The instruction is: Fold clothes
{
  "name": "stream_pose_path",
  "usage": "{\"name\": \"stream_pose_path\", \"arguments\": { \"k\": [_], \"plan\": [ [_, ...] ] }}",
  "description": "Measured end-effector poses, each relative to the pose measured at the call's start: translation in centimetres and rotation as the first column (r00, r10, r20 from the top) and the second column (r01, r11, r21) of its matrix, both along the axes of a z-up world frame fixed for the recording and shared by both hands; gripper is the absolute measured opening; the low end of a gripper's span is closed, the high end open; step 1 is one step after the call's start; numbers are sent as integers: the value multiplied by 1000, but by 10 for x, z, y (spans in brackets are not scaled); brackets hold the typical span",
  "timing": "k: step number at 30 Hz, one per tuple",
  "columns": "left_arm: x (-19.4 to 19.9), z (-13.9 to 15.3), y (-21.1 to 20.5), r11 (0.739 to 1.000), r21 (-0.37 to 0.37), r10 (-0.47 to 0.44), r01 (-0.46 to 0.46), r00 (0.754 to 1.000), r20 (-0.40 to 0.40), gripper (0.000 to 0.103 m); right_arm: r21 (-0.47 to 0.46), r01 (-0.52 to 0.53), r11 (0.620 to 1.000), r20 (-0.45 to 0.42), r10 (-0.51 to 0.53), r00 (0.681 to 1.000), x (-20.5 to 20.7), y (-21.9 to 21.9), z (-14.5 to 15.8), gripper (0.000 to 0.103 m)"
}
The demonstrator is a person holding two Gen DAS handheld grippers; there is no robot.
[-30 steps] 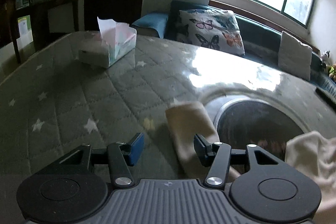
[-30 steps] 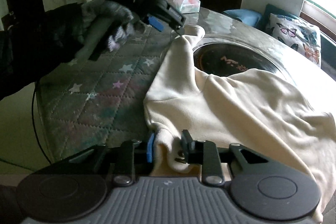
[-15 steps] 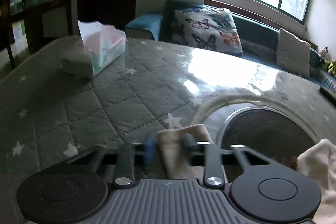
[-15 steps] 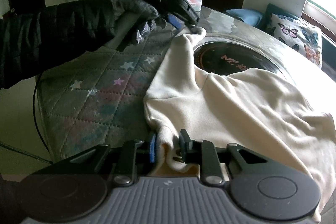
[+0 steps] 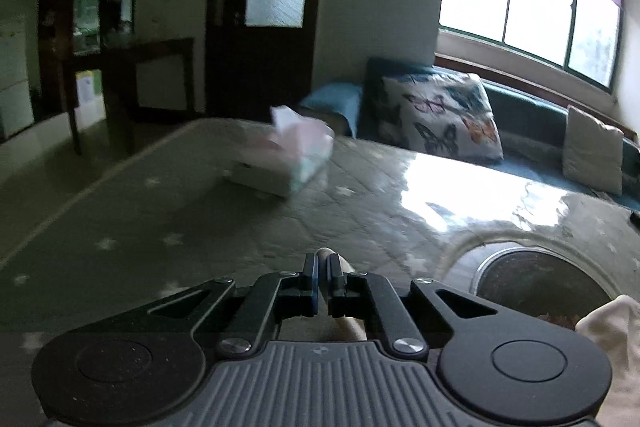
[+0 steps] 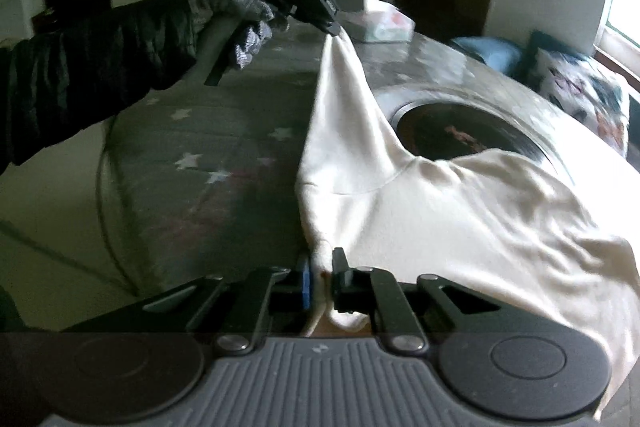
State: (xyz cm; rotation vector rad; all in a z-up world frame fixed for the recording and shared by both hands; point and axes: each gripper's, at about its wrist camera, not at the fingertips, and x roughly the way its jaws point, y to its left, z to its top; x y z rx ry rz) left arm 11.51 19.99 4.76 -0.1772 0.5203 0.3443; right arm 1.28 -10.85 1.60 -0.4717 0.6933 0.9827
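A cream sweatshirt (image 6: 460,203) lies across the quilted table, partly over a round dark inset. Its sleeve (image 6: 344,87) is pulled up off the table, taut toward the far left. My left gripper (image 6: 334,29) pinches the sleeve's cuff there, held by a gloved hand (image 6: 236,15). In the left wrist view that gripper (image 5: 323,273) is shut on a sliver of cream cuff (image 5: 326,251), with more cloth (image 5: 612,331) at the lower right. My right gripper (image 6: 322,267) is shut on the sweatshirt's near edge, lifting it slightly.
A tissue box (image 5: 288,159) stands on the grey star-patterned table cover (image 5: 140,219), beyond the left gripper. The round dark inset (image 6: 460,131) sits mid-table. A sofa with a butterfly cushion (image 5: 440,115) lies behind, under a bright window. The table's left edge (image 6: 108,195) drops off near the right gripper.
The left gripper closed on the sleeve cuff and lifted it, pulling the sleeve taut. The right gripper kept its hold and raised the near edge a little.
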Motion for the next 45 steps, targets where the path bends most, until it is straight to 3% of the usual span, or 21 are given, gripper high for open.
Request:
{"name": "stream_pose_path", "arguments": {
  "k": [2,5,8,10,12,13,20,27,31,35,42,43,44,45],
  "plan": [
    [-19,3,3,1000,15,15,-15,1000,5,4,10,-48,999,-3,48,999,-9,0,2,9],
    [-36,-6,10,999,31,31,-28,996,-83,5,5,-133,991,-24,133,991,-25,2,-2,10],
    [-45,-15,15,999,34,39,-34,988,-151,9,8,-149,989,-45,149,988,-30,0,-5,20],
    [-43,-12,4,999,46,-1,7,990,-142,13,23,-145,989,-53,146,988,-30,-5,-2,20],
    [-41,-8,-7,997,58,-41,49,990,-134,31,57,-119,991,-69,123,990,-25,-15,7,21],
    [-40,-6,-13,996,64,-61,70,990,-130,47,71,-96,993,-76,102,992,-23,-20,11,23],
    [-33,5,-54,970,107,-206,218,972,-108,50,116,150,982,-71,-142,987,18,-64,23,28],
    [6,-9,-131,880,86,-455,467,881,-131,50,117,376,919,-59,-372,926,67,-102,18,29],
    [30,-19,-158,838,96,-520,537,839,-160,53,118,438,891,-69,-433,899,90,-116,9,29],
    [48,-30,-165,814,87,-554,574,813,-179,59,112,483,869,-83,-476,876,109,-128,0,31],
    [63,-43,-170,787,20,-600,617,773,-207,56,116,537,836,-111,-526,843,132,-137,-11,34],
    [64,-45,-170,783,6,-607,622,767,-206,43,117,538,835,-112,-528,842,133,-136,-12,34],
    [64,-46,-169,780,-11,-615,626,762,-203,24,118,540,833,-113,-529,841,134,-136,-12,34],
    [64,-45,-169,780,-21,-617,625,762,-198,18,120,542,832,-113,-531,840,135,-137,-13,34]
  ]
}}
